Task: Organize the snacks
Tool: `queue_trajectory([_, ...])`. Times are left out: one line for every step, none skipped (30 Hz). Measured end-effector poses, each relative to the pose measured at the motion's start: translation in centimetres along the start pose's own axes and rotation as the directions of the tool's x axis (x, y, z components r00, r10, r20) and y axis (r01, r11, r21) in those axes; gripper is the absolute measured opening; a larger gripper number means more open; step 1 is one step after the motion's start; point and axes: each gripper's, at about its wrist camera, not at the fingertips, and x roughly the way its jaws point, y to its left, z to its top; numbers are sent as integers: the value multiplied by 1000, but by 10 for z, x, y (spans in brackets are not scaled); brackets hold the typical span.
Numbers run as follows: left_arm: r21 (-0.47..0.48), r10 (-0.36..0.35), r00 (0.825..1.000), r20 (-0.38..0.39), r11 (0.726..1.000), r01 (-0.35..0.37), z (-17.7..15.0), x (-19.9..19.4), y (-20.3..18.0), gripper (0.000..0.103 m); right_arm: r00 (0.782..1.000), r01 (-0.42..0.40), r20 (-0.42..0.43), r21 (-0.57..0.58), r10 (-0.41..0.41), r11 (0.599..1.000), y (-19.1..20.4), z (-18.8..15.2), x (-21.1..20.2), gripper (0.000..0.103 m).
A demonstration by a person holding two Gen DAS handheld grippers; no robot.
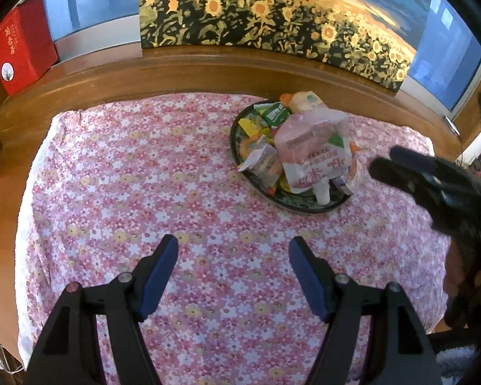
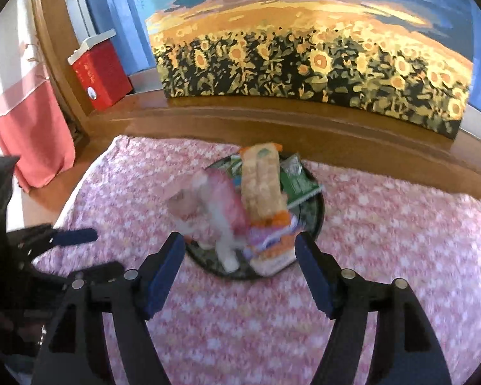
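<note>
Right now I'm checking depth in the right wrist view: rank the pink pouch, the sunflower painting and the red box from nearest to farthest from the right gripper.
1. pink pouch: on the dark plate, just beyond the open right gripper.
2. red box: far left, on the wooden ledge.
3. sunflower painting: against the back; too close to call with the box.

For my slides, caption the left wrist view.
Open left gripper hovers over floral cloth; snack-filled plate ahead.
</note>
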Motion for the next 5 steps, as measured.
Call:
queue_trajectory([1,-3,1000,-1,1000,3,0,1,0,75,1000,-14,-14,-2,14,1000,2,-5,-1,73])
queue_trajectory([1,-8,1000,-2,1000,8,1,1,-1,75,999,-23,-25,-4,23,1000,4,-9,0,73])
queue_trajectory([2,-16,1000,0,1000,16,1,2,-1,75,999,-24,-47,-6,24,1000,5,-13,3,73])
queue_trajectory([9,-34,999,6,999,34,1,1,-2,75,998,-21,-65,-8,20,1000,7,-16,6,73])
queue_trajectory([17,-42,999,14,999,42,2,0,-3,75,997,-19,-80,-12,18,1000,8,-18,8,73])
